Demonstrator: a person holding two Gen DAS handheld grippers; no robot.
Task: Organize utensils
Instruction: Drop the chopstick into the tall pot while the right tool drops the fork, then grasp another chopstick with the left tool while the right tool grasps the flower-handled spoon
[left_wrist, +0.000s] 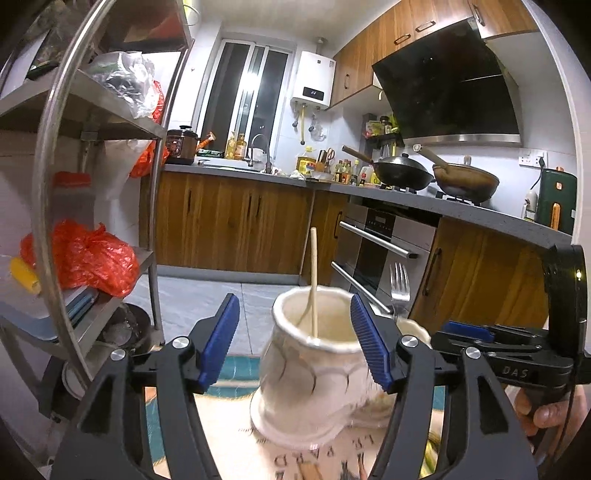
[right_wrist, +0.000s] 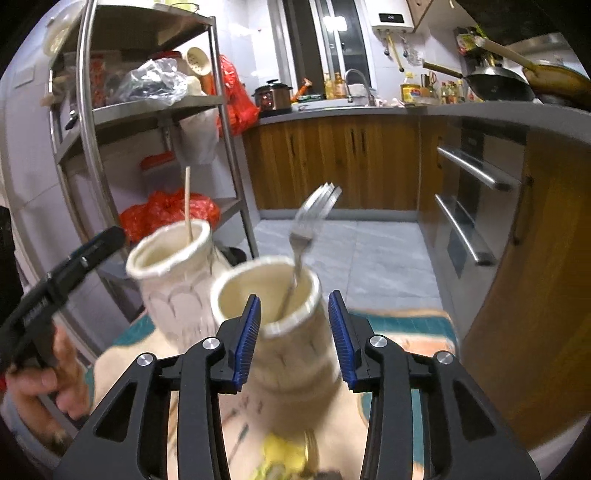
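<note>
Two cream ceramic holders stand on a printed cloth. The left holder (left_wrist: 310, 373) (right_wrist: 173, 280) holds a wooden chopstick (left_wrist: 314, 280) (right_wrist: 188, 203). The right holder (right_wrist: 284, 332) holds a silver fork (right_wrist: 306, 236), whose tines also show in the left wrist view (left_wrist: 400, 286). My left gripper (left_wrist: 295, 343) is open, its blue pads either side of the left holder's rim. My right gripper (right_wrist: 294, 338) is open around the right holder's neck. The right gripper also shows in the left wrist view (left_wrist: 498, 350), the left one in the right wrist view (right_wrist: 66, 273).
A steel shelf rack (left_wrist: 92, 184) (right_wrist: 155, 110) with red bags stands at the left. Wooden cabinets, an oven (left_wrist: 376, 251) (right_wrist: 476, 206) and a countertop with pans lie ahead and right. Something yellow (right_wrist: 284, 458) lies on the cloth (left_wrist: 229, 435) near me.
</note>
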